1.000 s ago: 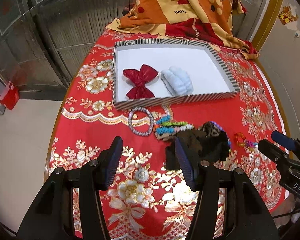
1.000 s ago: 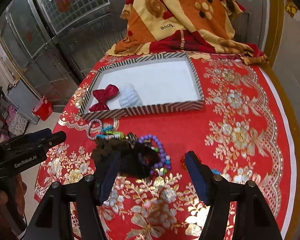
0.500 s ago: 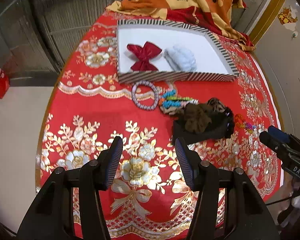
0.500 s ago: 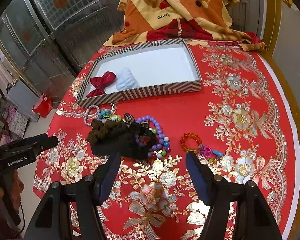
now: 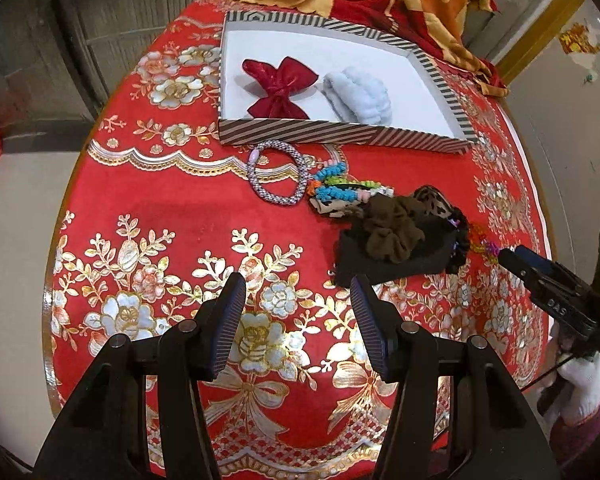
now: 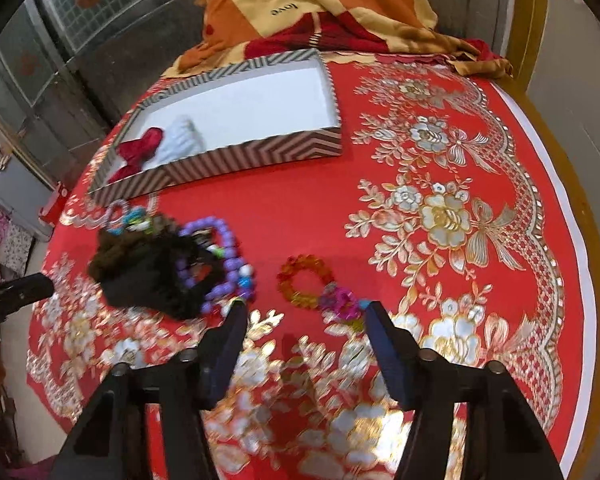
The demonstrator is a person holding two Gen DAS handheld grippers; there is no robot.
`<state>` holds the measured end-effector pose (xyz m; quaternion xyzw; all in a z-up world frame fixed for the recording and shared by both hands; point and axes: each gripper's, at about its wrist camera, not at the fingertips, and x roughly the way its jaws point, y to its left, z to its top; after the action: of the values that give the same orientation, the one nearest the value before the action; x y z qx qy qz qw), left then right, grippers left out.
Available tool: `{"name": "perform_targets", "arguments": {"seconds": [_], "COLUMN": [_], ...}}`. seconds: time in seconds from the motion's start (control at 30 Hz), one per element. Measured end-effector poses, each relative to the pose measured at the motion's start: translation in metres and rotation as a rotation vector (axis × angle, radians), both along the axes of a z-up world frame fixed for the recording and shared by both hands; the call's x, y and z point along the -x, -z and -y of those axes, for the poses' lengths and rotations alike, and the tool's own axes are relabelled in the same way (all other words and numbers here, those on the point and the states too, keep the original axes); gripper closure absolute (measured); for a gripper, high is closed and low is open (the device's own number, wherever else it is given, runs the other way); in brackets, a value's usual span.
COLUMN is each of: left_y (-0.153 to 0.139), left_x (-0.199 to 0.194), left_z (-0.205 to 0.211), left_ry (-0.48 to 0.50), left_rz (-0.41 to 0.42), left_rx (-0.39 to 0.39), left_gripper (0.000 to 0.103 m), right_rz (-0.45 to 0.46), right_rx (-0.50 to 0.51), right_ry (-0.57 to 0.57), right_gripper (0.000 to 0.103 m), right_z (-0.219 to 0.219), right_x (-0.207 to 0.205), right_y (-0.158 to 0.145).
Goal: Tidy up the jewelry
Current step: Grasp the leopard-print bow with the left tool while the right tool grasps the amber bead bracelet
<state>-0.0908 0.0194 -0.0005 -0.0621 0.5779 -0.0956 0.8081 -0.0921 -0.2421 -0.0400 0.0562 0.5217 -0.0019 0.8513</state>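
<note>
Both grippers, left (image 5: 298, 312) and right (image 6: 305, 326), hovered with fingers wide and empty; the orange beaded bracelet (image 6: 305, 282) looked likeliest for the striped white tray (image 6: 260, 156).

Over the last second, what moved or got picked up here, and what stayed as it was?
Only the grippers moved. The left gripper drew back from the dark pile, and the right gripper pulled back and swung right toward the orange bracelet. Both are open and empty; nothing was grasped or released. The bow, the blue clip in the tray and the loose jewelry did not shift.
</note>
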Motion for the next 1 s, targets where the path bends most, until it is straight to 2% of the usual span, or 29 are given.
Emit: {"name": "perform_targets", "arguments": {"seconds": [0.2, 0.43, 0.53, 0.63, 0.93, 0.97, 1.0], "left_y": [0.006, 0.001, 0.0, 0.002, 0.022, 0.022, 0.023], "left_x": [-0.016, -0.023, -0.028, -0.034, -0.052, -0.053, -0.053], "left_z": [-0.005, 0.011, 0.023, 0.037, 0.068, 0.069, 0.069], "left_ry": [-0.047, -0.007, 0.005, 0.016, 0.03, 0.024, 0.017], "left_rz": [-0.02, -0.06, -0.07, -0.07, -0.097, -0.091, -0.081], "left_rx": [0.002, 0.106, 0.178, 0.173, 0.123, 0.116, 0.116], "left_gripper": [0.049, 0.049, 0.049, 0.04, 0.04, 0.041, 0.051], "right_rz": [-0.021, -0.041, -0.042, -0.044, -0.04, -0.041, -0.041], "right_rx": [0.014, -0.013, -0.031, -0.047, -0.061, -0.06, -0.063], "right_ry": [-0.021, -0.037, -0.041, -0.052, -0.116, -0.123, -0.126], "right_gripper": [0.048, 0.048, 0.048, 0.048, 0.048, 0.048, 0.048], "right_z": [0.006, 0.009, 0.011, 0.012, 0.01, 0.01, 0.01], "right_x": [-0.018, -0.025, -0.026, -0.027, -0.025, -0.026, -0.026], "right_y": [0.011, 0.015, 0.016, 0.018, 0.019, 0.019, 0.02]}}
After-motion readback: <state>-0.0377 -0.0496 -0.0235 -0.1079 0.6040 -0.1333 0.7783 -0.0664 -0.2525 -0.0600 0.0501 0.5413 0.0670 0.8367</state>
